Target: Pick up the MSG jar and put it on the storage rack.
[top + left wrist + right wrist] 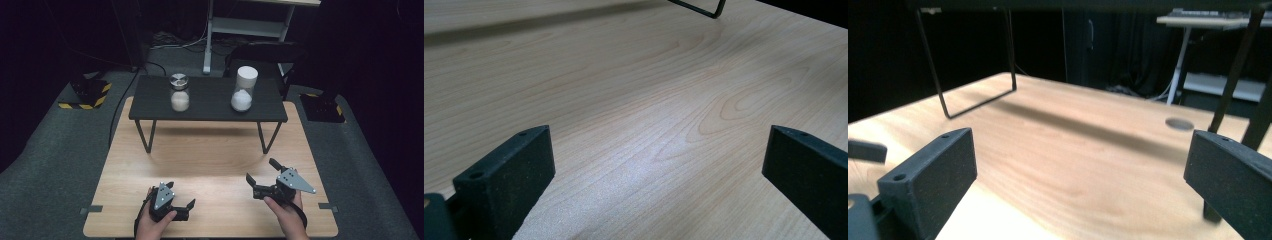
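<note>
Nothing is gripped or touched; the nearest things are two jars on a small dark shelf-table (208,112) at the far side of the wooden table (210,155).

The left jar (179,93) is clear glass with a shiny metal lid, upright, and about half full of a white powder. It stands left of the shelf's middle.

The right jar (243,89) is taller, with a plain white cylindrical cap, upright, and holds a mound of white powder in its lower part. It stands right of the middle, well apart from the first.

Pale wood-grain table (210,155), smooth; matt black left claw (659,165).
</note>
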A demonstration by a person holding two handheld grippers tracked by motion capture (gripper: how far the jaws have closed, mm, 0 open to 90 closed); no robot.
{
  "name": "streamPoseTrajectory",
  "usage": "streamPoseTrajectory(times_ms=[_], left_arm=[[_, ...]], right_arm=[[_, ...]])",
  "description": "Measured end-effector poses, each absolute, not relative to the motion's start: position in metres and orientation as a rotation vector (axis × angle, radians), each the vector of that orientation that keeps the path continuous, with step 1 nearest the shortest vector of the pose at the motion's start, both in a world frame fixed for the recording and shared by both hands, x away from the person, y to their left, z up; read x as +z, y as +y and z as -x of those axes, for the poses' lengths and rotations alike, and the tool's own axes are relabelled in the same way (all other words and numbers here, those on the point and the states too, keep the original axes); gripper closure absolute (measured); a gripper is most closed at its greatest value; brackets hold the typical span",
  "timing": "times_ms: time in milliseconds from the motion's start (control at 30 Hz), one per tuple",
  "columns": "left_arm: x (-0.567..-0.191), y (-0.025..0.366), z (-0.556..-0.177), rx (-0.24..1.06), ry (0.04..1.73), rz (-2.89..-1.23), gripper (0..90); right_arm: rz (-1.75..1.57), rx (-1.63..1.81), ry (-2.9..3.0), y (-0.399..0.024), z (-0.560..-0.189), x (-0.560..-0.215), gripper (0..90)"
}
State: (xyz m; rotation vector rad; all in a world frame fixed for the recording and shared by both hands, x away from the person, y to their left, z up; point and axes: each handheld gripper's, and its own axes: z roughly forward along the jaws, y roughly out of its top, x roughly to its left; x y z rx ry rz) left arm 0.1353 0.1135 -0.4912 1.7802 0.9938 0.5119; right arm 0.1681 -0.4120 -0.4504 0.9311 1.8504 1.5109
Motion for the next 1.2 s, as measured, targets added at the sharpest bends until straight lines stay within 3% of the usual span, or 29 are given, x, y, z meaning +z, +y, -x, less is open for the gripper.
streamPoseTrajectory(times_ms=[500, 1200], left_arm=[[-0.489, 0.107, -0.136, 0.531, 0.973, -1.814, 0.5], [-0.486, 0.097, -0.132, 0.593, 0.896, -1.891, 0.6]], right_arm=[[-1.05, 1.359, 1.936, -0.421, -0.152, -0.483, 0.1], [-1.078, 1.207, 2.005, -0.423, -0.144, -0.477, 0.2]])
